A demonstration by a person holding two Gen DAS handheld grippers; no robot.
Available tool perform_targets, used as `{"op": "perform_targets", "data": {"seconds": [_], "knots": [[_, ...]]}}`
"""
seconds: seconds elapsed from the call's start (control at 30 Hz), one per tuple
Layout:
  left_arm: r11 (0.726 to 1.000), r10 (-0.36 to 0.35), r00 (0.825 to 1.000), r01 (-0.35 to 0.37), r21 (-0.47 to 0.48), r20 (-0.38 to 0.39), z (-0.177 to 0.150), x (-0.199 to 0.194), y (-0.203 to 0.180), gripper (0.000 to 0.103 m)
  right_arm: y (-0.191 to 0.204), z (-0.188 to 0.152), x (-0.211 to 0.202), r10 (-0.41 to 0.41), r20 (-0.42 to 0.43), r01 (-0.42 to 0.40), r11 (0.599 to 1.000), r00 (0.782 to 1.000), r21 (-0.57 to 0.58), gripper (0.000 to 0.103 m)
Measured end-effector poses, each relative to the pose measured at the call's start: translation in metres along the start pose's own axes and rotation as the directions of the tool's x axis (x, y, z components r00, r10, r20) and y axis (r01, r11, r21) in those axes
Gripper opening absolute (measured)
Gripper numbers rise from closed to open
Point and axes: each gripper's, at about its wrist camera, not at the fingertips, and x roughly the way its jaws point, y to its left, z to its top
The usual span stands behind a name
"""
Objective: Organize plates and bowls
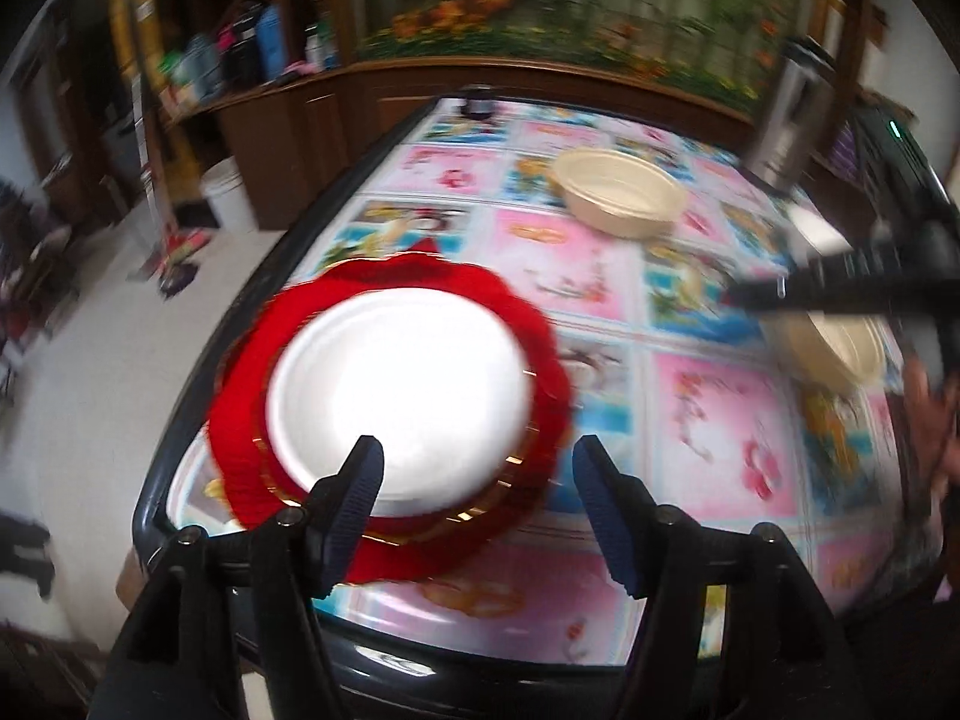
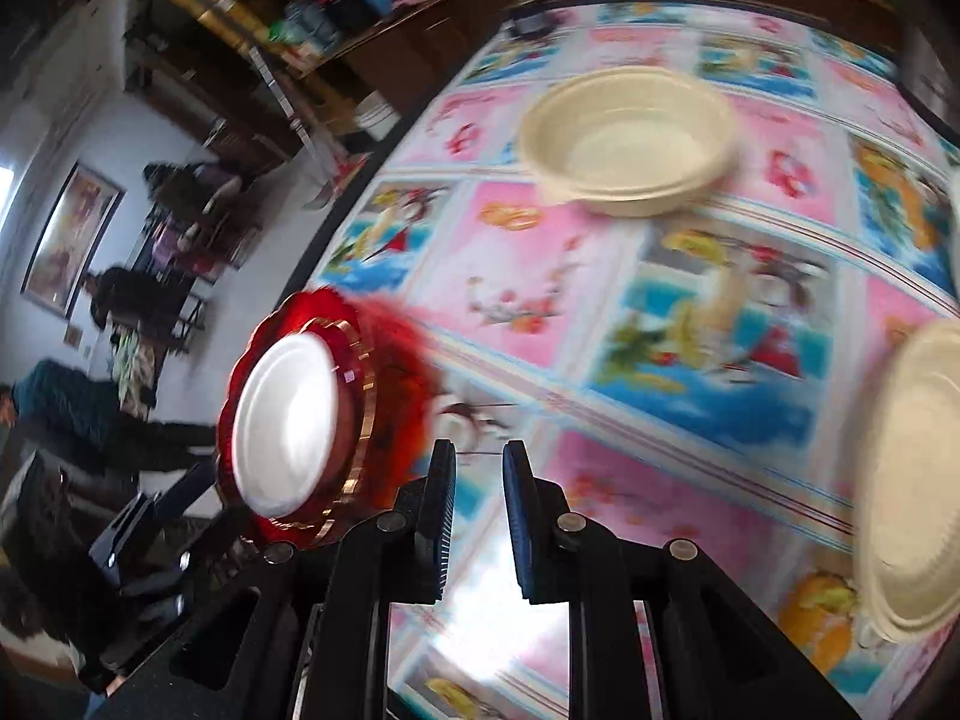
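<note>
The table is covered in pink-and-blue cartoon print, wood cabinets behind; no writing readable; both jaws apart, empty

Clearance on surface
Open stretch mid-surface between the red plate stack at the left edge, far cream bowl and near cream bowl at right.

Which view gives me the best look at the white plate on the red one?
The left wrist view: the white plate faces the camera nearly whole, centred on the red plate. The right wrist view shows it foreshortened and smaller near the left edge.
</note>
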Motion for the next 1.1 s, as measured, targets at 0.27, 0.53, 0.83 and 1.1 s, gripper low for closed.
{"op": "perform_targets", "data": {"seconds": [0.27,0.53,0.83,1.1], "knots": [[0.999,-0.030,0.999,0.031,0.033,-0.016,-0.003,-0.002,-0.033,0.065,-0.103,0.011,-0.056,-0.226,0.098,0.207,0.962,0.969,0.177,0.018],[0.999,-0.033,0.999,0.033,0.027,-0.027,-0.004,-0.003,-0.049,0.065,-0.158,-0.015,-0.034,-0.238,-0.053,0.244,0.947,0.970,0.211,0.020],[1.000,-0.027,0.999,0.026,-0.008,-0.035,-0.011,-0.006,-0.052,0.065,-0.091,-0.051,-0.006,-0.098,-0.189,0.102,0.995,0.977,0.011,0.022],[0.992,-0.022,0.999,0.018,-0.125,-0.027,-0.018,-0.015,-0.030,0.065,-0.015,-0.100,0.016,0.059,-0.391,-0.145,0.970,0.918,-0.194,0.023]]}}
